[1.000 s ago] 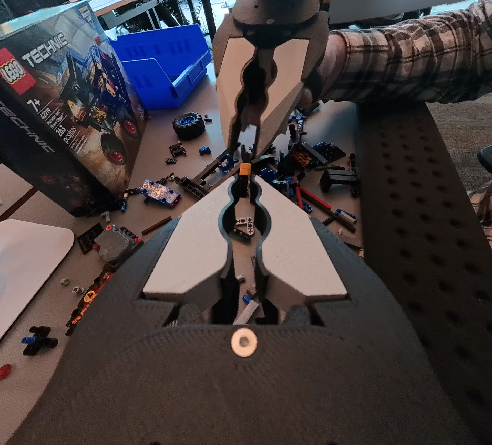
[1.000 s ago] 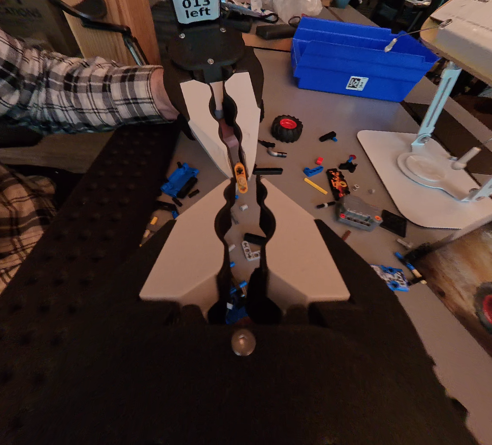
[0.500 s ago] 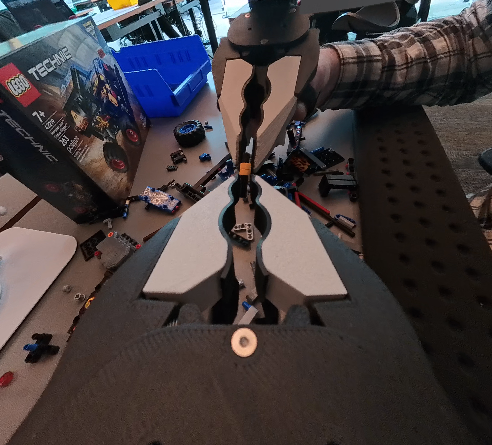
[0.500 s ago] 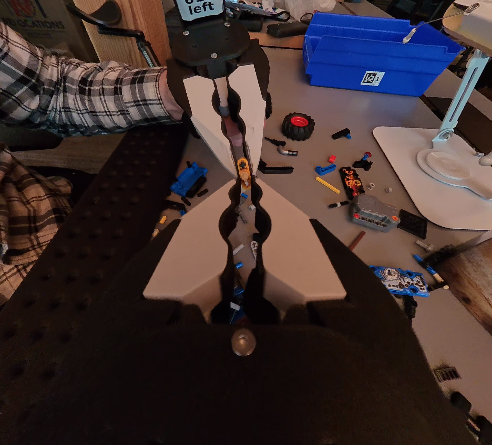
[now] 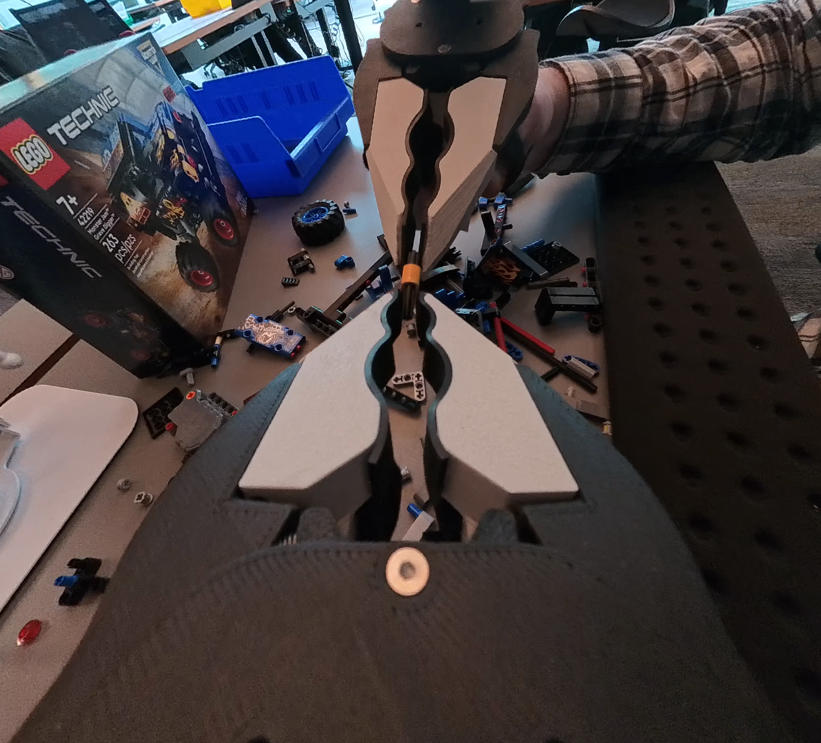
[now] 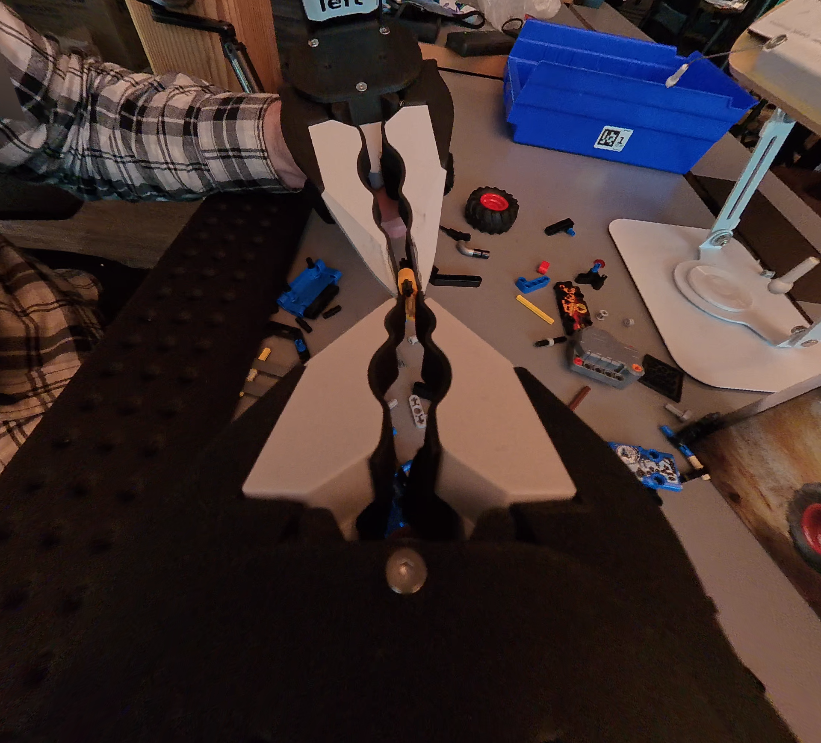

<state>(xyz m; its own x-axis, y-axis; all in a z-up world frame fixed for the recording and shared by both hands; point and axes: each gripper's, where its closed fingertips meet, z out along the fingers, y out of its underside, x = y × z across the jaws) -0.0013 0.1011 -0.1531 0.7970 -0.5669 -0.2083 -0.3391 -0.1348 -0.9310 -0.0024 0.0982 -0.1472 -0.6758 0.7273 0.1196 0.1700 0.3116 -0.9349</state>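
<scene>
A small orange piece with a thin black pin through it hangs above the grey table, pinched tip to tip by both grippers. My left gripper is shut on its lower end. My right gripper comes down from the far side and is shut on its upper end. In the right wrist view the orange piece sits between the right gripper and the left gripper, whose tips meet. Plaid sleeves reach in behind each gripper.
Loose building parts lie scattered under the grippers. A toy set box stands on the left, a blue bin behind it and a tyre beside it. A white lamp base, a grey block and a black perforated mat border the area. Only a small space, under 4 cm, lies between the two pairs of fingers.
The right gripper's fingers have closed in from slightly parted to shut on the orange piece. Both grippers have lifted a little together, still tip to tip.
</scene>
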